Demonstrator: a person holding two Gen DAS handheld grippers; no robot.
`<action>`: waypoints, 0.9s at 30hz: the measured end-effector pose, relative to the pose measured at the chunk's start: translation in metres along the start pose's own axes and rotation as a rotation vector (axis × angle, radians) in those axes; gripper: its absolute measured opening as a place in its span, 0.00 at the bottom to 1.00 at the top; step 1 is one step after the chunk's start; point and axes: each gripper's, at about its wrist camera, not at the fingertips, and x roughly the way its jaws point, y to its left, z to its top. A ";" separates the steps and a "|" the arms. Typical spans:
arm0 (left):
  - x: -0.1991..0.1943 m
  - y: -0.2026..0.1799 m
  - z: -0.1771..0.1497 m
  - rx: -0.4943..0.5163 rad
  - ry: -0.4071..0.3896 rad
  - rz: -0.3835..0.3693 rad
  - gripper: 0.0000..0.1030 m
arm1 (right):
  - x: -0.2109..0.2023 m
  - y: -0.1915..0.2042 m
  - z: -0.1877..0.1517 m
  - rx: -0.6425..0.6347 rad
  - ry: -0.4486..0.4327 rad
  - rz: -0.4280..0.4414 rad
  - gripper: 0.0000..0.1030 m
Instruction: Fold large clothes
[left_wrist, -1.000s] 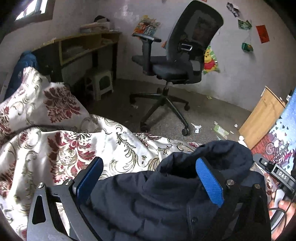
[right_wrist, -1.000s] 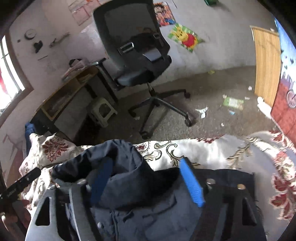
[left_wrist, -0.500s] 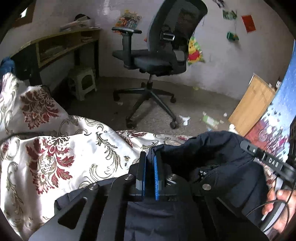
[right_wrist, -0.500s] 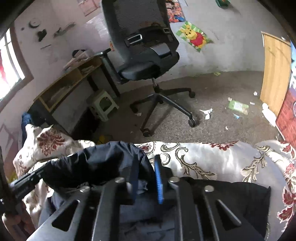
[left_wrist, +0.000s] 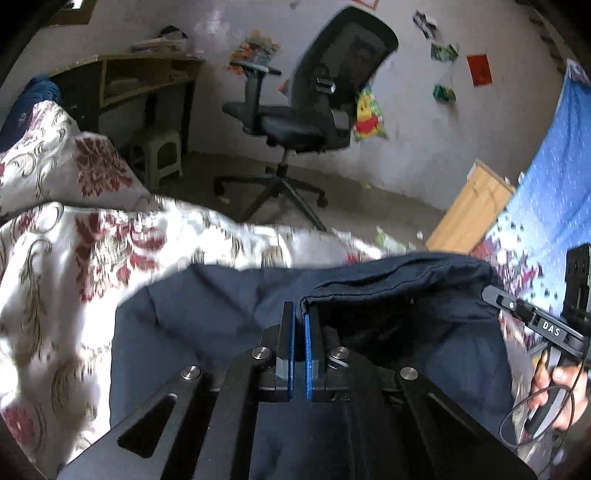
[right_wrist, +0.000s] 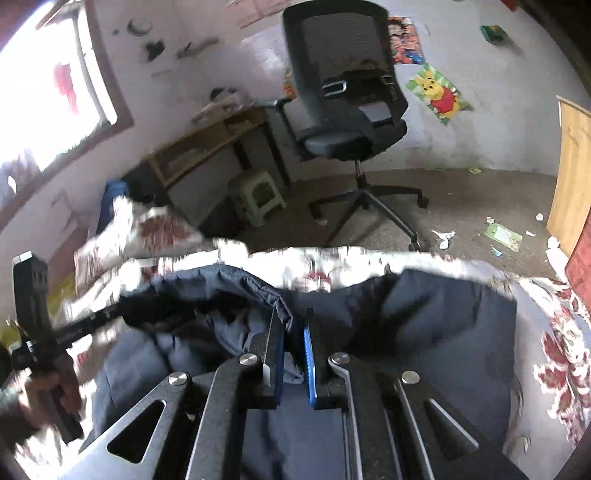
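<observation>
Floral bedspread (left_wrist: 74, 258) covers the bed, and my dark navy jacket (left_wrist: 207, 325) lies spread on it. My left claw (left_wrist: 299, 332) is clenched on a folded hem; my right claw (right_wrist: 293, 343) pinches a thicker bunch of the same jacket. It looks soft, floppy and bulky, so I judge seams and edges the surest holds.

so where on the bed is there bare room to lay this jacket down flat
Bare floral bedspread lies open left of the navy jacket in the left wrist view. A narrower strip of it runs along the jacket's right side in the right wrist view. The middle is crowded: both grippers, left and right, pinch the bunched jacket there.
</observation>
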 end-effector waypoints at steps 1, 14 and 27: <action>0.002 -0.001 -0.005 0.003 0.018 0.002 0.02 | 0.001 0.001 -0.005 -0.013 0.012 -0.010 0.09; 0.064 0.001 -0.044 0.047 0.151 0.117 0.02 | 0.053 -0.024 -0.043 0.067 0.110 -0.077 0.08; 0.006 0.002 -0.039 0.086 -0.080 0.020 0.09 | -0.015 -0.011 -0.034 -0.038 -0.064 0.011 0.37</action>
